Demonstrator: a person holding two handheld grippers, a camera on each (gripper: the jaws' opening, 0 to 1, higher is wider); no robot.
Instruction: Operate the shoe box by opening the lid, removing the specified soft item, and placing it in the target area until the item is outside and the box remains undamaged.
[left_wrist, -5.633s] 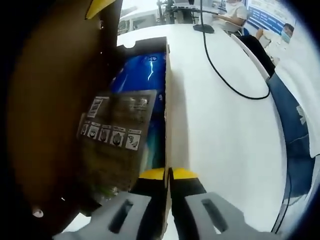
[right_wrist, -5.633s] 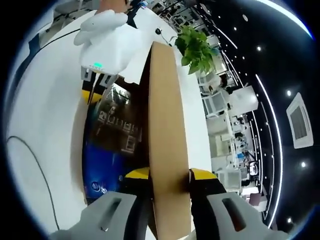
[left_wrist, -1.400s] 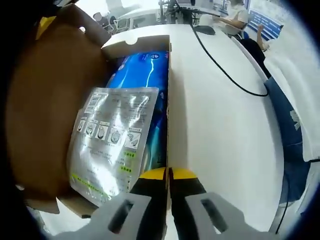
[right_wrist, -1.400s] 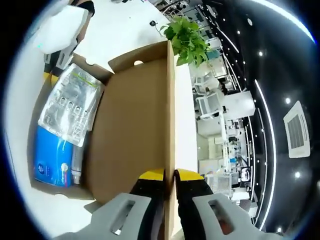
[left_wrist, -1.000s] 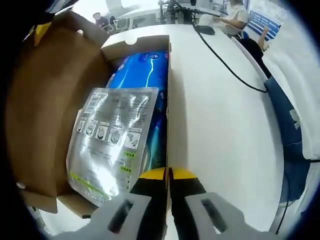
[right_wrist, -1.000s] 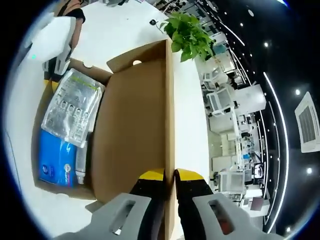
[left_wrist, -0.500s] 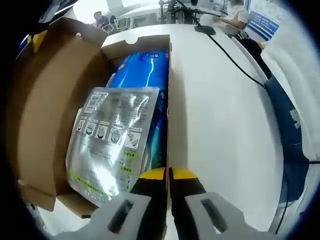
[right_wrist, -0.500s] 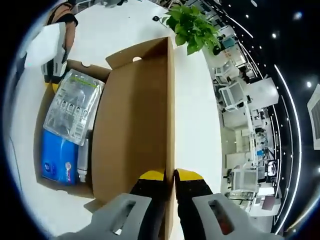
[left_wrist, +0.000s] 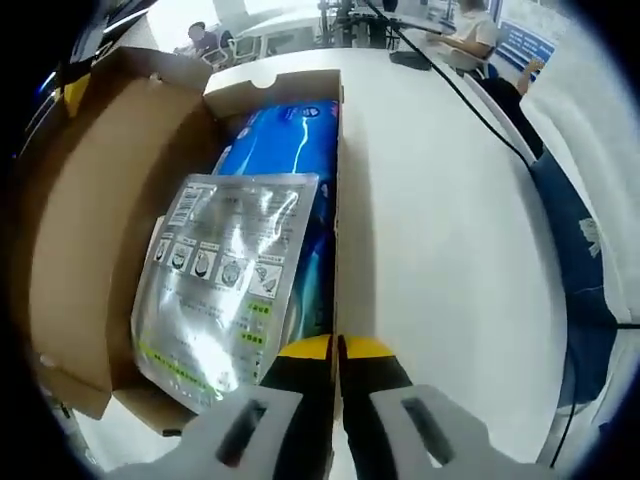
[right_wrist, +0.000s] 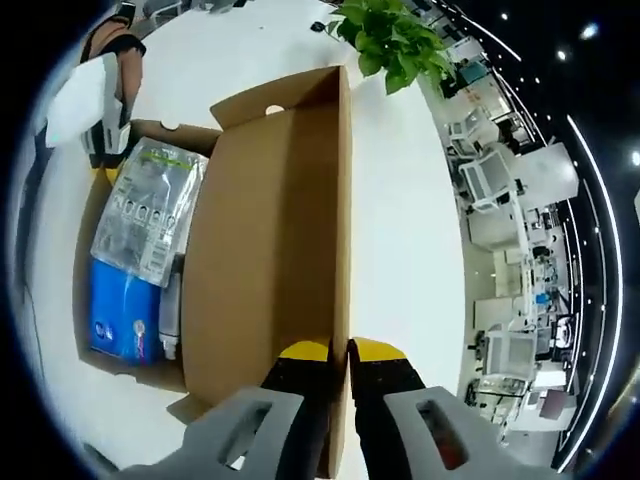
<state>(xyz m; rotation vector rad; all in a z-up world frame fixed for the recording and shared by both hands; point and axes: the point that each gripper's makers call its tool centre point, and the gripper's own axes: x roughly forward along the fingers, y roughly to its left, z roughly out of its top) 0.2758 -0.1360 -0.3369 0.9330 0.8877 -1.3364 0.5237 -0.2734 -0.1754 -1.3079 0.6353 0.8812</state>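
Right gripper (right_wrist: 337, 352) clamped on lid (right_wrist: 268, 250) edge

shoe box (right_wrist: 262, 270): brown cardboard, lid open | silver pouch (left_wrist: 222, 281) atop blue pack (left_wrist: 290, 150) inside

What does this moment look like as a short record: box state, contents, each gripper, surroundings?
box: shoe box on white table
lid: lid swung open
contents: silver pouch lying on blue pack, both inside
left gripper: left gripper shut on box's side wall
right gripper: right gripper shut on lid's edge
surroundings: black cable on table; potted plant beyond lid
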